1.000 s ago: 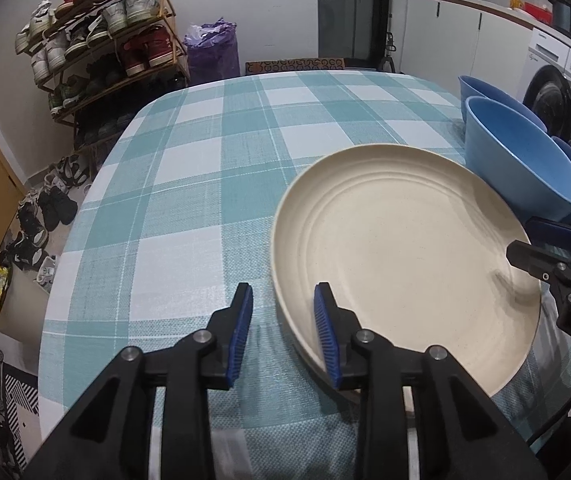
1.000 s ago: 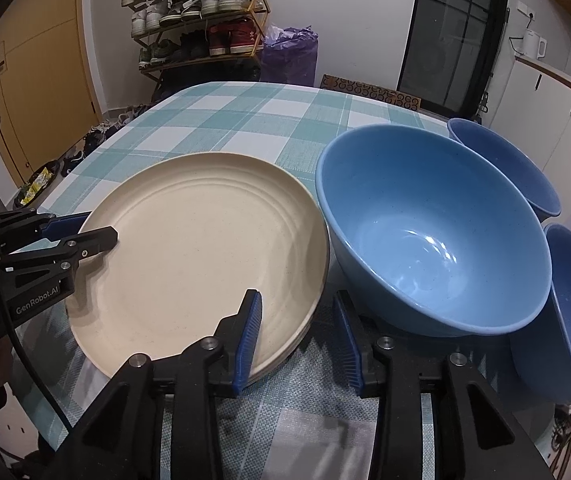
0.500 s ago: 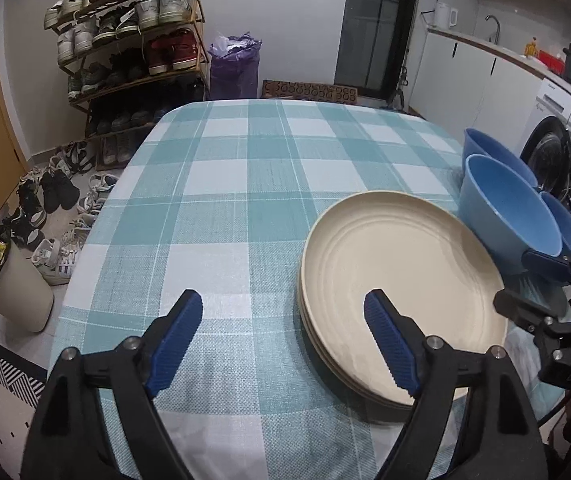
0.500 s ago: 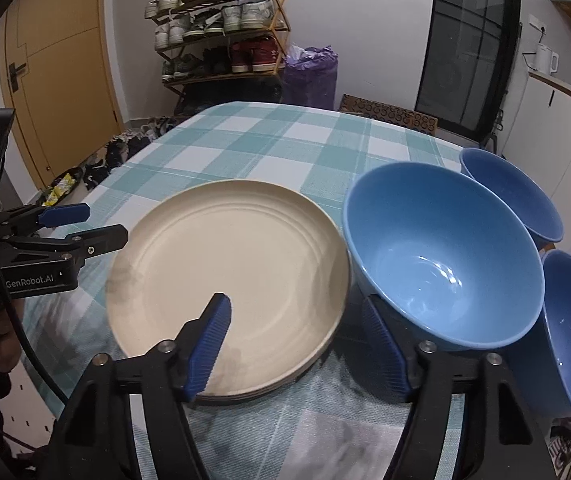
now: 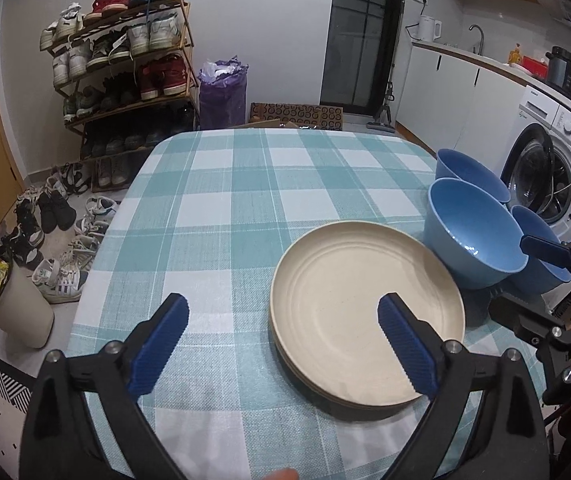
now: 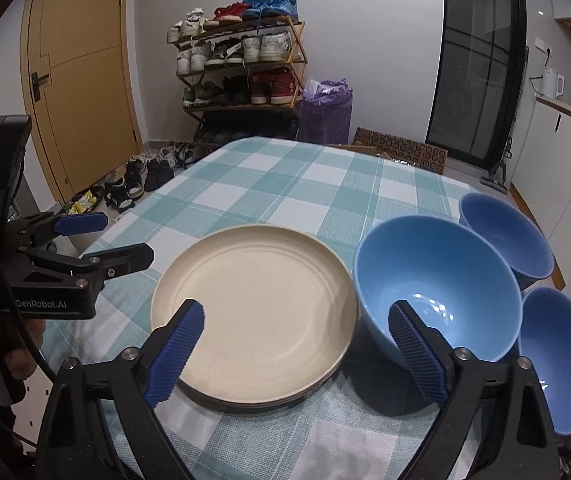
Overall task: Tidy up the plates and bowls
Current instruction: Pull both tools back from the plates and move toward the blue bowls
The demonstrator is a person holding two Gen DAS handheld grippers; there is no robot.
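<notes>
Both grippers opening, seemingly clear of plates.

Ahead of the left gripper, whose jaws are opening with nothing between them, the stack of plates lies on the bench. Right of the stack stand three bowls, ahead of the right gripper. The shoe rack stands beyond the bench.

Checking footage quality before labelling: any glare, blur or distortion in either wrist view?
Left wrist view: sharp, with fisheye bending and dark corners. Right wrist view: equally sharp, small ceiling-light glints inside the large blue bowl; the plates look matte and glare-free.
</notes>
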